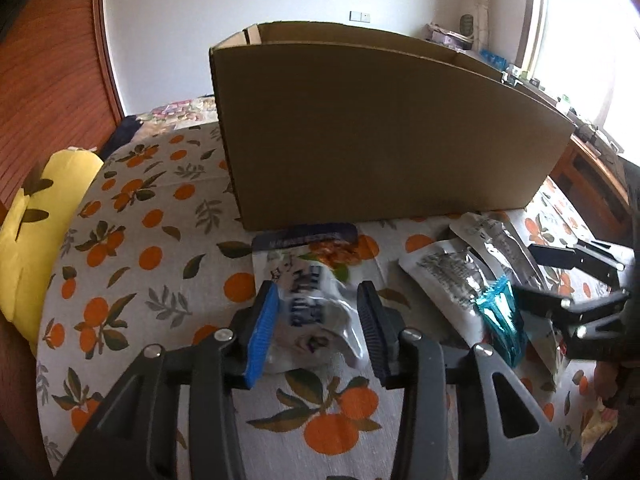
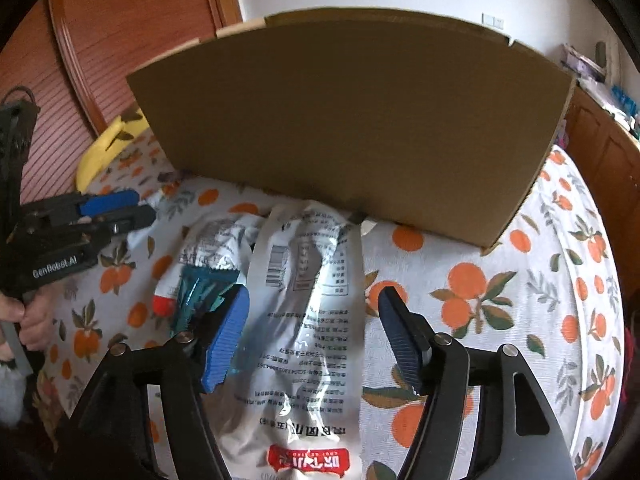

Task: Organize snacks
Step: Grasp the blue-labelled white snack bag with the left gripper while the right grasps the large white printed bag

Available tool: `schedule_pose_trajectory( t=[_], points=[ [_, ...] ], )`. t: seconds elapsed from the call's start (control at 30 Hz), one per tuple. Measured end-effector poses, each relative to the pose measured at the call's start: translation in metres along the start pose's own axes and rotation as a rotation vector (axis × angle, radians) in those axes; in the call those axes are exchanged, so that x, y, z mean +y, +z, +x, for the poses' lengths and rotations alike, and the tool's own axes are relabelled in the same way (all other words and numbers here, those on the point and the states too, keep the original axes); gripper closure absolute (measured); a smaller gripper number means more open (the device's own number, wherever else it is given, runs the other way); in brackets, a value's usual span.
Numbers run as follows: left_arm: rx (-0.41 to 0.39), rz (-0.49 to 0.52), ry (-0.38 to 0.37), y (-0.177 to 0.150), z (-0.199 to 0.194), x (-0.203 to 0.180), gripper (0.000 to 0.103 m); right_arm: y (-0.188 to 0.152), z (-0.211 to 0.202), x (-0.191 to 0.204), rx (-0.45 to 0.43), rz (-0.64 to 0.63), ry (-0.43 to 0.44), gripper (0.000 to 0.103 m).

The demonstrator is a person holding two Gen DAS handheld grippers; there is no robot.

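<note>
All packets I see lie outside the box (image 1: pixel 380 128); left tongs (image 1: pixel 316 320) straddling white bag (image 1: pixel 316 300), unclamped; right tongs (image 2: pixel 312 332) open over silver packet (image 2: pixel 308 300).

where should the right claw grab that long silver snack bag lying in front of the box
Grip the silver bag across its narrow middle, coming down from above. It lies flat and lengthwise between the open right claw, and both long edges are free, with the teal packet beside its left edge.

Left gripper (image 1: pixel 318 320) and right gripper (image 2: pixel 314 322) both spread wide.
</note>
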State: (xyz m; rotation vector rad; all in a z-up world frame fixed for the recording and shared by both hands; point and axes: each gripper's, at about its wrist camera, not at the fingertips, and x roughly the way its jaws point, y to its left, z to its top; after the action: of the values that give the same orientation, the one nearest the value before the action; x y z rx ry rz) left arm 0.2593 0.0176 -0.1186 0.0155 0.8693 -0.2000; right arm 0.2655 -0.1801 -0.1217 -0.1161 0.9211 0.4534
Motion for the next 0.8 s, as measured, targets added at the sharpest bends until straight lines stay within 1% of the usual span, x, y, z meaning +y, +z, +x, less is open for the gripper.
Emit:
schedule_pose_trajectory(
  t=[0.1, 0.23, 0.27, 0.43, 0.5, 0.6, 0.7, 0.8],
  points=[
    [-0.002, 0.007, 0.012, 0.0, 0.005, 0.002, 0.059, -0.003, 0.0, 0.004, -0.001, -0.038, -0.023, 0.032],
    [-0.012, 0.033, 0.032, 0.0, 0.007, -0.001, 0.056, -0.005, 0.001, 0.002, -0.007, -0.043, -0.026, 0.031],
    [-0.008, 0.038, 0.037, 0.0, 0.009, -0.001, 0.052, -0.005, 0.002, 0.003, -0.01, -0.043, -0.028, 0.031],
    [-0.005, 0.076, 0.059, -0.002, 0.012, -0.008, 0.047, -0.007, 0.002, 0.005, -0.018, -0.06, -0.054, 0.031],
    [-0.001, 0.084, 0.057, -0.002, 0.012, -0.01, 0.042, -0.007, 0.001, 0.003, -0.02, -0.055, -0.047, 0.031],
    [-0.001, 0.083, 0.071, -0.002, 0.012, -0.011, 0.041, -0.008, 0.0, 0.001, -0.019, -0.057, -0.049, 0.03],
    [-0.025, 0.063, 0.048, -0.001, 0.006, -0.008, 0.041, -0.006, 0.005, 0.006, -0.016, -0.064, -0.052, 0.029],
    [-0.053, 0.021, 0.018, 0.004, -0.003, -0.001, 0.041, -0.006, 0.006, 0.009, -0.016, -0.068, -0.056, 0.029]
  ],
)
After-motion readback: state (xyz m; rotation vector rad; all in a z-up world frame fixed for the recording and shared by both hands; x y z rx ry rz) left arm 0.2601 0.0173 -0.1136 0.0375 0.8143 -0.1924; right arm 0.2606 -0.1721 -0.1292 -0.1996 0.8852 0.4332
